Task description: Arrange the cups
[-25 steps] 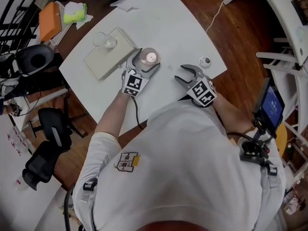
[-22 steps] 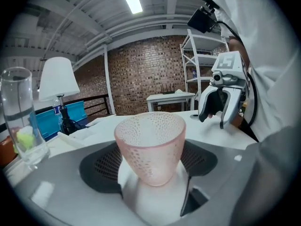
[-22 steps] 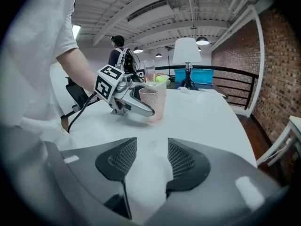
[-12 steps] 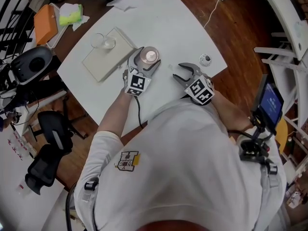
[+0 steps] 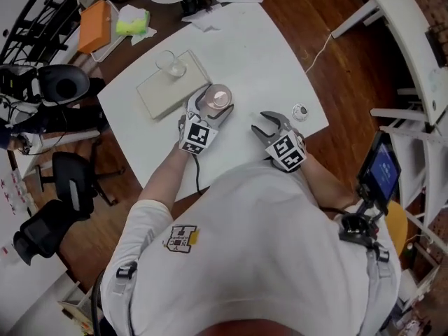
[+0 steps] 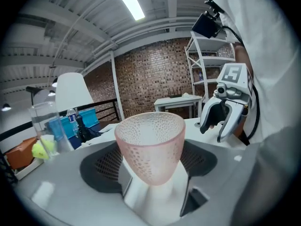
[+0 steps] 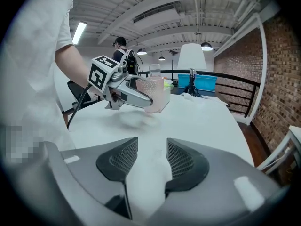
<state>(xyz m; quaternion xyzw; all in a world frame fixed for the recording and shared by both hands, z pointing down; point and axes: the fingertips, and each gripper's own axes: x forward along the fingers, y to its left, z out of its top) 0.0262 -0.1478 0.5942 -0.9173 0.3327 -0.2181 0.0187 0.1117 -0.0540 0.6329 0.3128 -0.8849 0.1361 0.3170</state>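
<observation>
A pink dimpled cup (image 5: 218,98) sits between the pads of my left gripper (image 5: 212,104), which is shut on it. In the left gripper view the pink cup (image 6: 150,145) fills the space between the pads of the left gripper (image 6: 151,161). The right gripper view shows this cup (image 7: 152,94) held just above the white table (image 5: 259,47), in the left gripper (image 7: 137,98). A clear glass cup (image 5: 171,64) stands on a pale flat board (image 5: 155,95) at the table's back left. My right gripper (image 5: 269,125) hovers to the right, open, with nothing between its fingers (image 7: 117,166).
A small round object (image 5: 299,110) lies near the table's right edge. An orange box (image 5: 94,26) and a yellow-green item (image 5: 133,25) lie at the far left, beside black chairs (image 5: 63,82). Papers (image 5: 217,5) lie at the far edge.
The left gripper's jaws closed on the pink cup and the cup rose a little off the table. The right gripper stayed where it was.
</observation>
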